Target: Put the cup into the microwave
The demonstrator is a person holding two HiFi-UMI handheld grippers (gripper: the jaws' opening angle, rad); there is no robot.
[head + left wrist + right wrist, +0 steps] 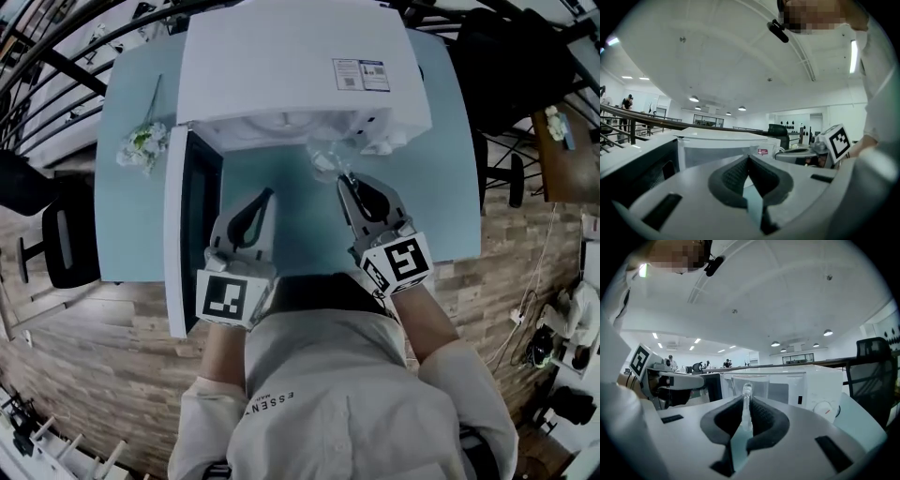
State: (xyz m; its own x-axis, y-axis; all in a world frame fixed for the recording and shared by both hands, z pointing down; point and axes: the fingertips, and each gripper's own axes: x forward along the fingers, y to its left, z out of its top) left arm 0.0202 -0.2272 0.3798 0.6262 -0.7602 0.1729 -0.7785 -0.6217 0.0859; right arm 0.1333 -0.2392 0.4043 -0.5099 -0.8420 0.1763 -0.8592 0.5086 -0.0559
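A clear glass cup [324,156] hangs just in front of the open white microwave [291,66], near the right side of its mouth. My right gripper [346,180] is shut on the cup's handle. In the right gripper view the handle [746,401] stands pinched between the pads, and the cup's clear body rises beyond them with the microwave [811,387] behind. My left gripper [266,194] floats over the table to the cup's left, shut, holding nothing. In its own view the left gripper [749,160] shows its pads meeting at the tip.
The microwave door [192,225] swings out toward me on the left, close beside my left gripper. A small bunch of flowers [142,145] lies on the light blue table [441,187] at the left. Black chairs [502,56] stand beyond the table's sides.
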